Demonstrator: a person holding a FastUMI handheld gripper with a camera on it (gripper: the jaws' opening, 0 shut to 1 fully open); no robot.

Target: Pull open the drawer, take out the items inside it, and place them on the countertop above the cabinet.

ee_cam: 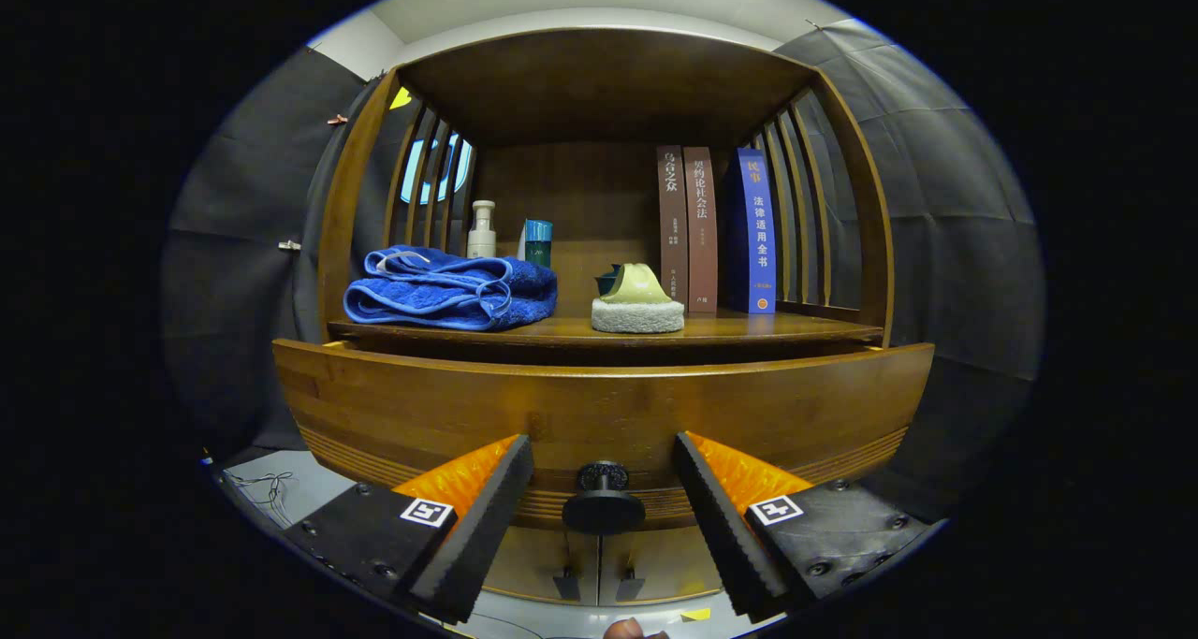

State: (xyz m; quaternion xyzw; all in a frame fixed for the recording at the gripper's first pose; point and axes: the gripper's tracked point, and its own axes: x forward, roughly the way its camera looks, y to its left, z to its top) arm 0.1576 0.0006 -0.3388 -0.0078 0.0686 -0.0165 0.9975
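Observation:
A wooden cabinet's drawer front (599,405) stands just ahead of me, pulled out a little from the cabinet, its inside hidden. Its round dark knob (603,503) sits between my fingers, neither finger touching it. My gripper (604,452) is open, fingertips close to the drawer front on either side of the knob. Above the drawer lies the wooden countertop (562,328). On it rest a folded blue towel (449,288), a pale pump bottle (481,230), a teal bottle (538,242) and a yellow-green object on a grey sponge-like pad (637,300).
Three upright books (716,230) stand at the countertop's right rear. Slatted wooden sides and a top board (599,82) enclose the shelf space. Two lower cabinet doors with small handles (599,583) sit under the drawer. Loose cables (271,489) lie on the floor at the left.

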